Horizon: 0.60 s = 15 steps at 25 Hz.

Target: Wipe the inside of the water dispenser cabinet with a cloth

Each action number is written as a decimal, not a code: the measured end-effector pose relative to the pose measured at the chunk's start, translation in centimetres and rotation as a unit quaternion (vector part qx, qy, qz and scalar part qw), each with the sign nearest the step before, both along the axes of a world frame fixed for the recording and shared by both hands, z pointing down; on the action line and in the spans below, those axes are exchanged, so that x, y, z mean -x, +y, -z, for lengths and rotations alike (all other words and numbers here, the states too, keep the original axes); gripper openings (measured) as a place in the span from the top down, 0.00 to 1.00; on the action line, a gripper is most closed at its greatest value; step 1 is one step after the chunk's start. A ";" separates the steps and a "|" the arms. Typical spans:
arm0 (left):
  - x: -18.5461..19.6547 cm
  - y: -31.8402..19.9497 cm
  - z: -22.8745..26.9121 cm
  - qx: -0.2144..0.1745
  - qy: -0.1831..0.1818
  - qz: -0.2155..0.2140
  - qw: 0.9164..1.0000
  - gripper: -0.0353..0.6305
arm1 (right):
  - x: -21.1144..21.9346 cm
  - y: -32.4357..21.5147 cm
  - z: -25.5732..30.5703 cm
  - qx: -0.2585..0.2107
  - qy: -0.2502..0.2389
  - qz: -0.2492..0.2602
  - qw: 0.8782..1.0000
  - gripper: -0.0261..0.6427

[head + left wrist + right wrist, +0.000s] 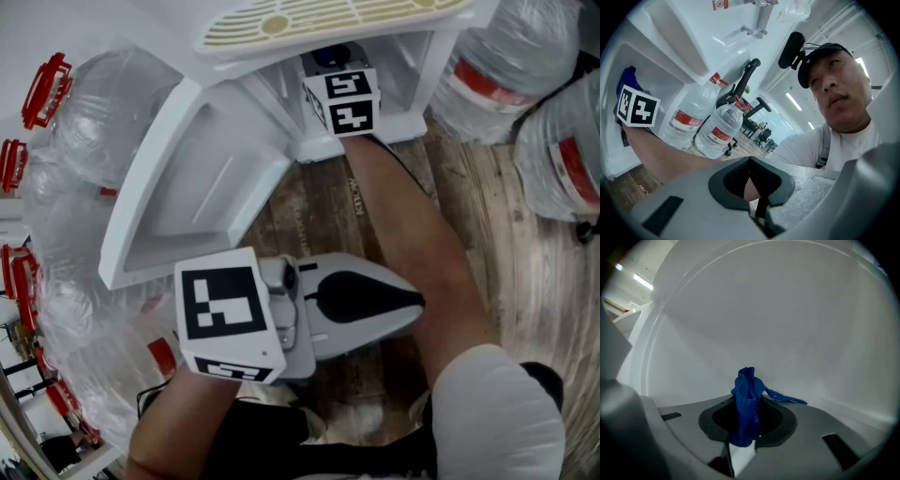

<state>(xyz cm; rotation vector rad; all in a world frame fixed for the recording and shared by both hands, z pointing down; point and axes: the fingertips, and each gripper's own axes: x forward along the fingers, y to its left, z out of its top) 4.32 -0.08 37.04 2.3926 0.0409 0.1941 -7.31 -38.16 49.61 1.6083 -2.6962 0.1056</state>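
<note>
The water dispenser's low cabinet point(403, 70) stands with its white door point(187, 197) swung open to the left. My right gripper point(749, 401) is inside it, shut on a bunched blue cloth point(747, 394) in front of the white inner wall point(787, 324). In the head view only its marker cube point(342, 98) and the forearm show at the cabinet mouth. The left gripper view catches the same cube point(638, 110) with the blue cloth point(628, 77) above it. My left gripper point(412, 302) hangs over the floor, outside the cabinet, jaws shut and holding nothing.
Large water bottles with red labels lie on the wooden floor at right point(511, 56) point(567, 159) and left point(103, 122). The dispenser's drip tray grille point(319, 17) overhangs the cabinet. The open door sits close to my left gripper. A person's head and a white shirt point(806, 145) fill the left gripper view.
</note>
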 end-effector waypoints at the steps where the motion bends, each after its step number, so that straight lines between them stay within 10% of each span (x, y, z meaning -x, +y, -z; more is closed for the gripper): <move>1: 0.0 0.0 0.0 0.001 0.000 0.001 1.000 0.94 | 0.6 0.0 0.9 -0.010 -0.006 0.005 1.000 0.84; 15: 0.6 0.1 0.0 0.000 -0.005 0.002 1.000 0.94 | 0.1 -1.5 -6.9 0.080 0.041 0.009 0.996 0.85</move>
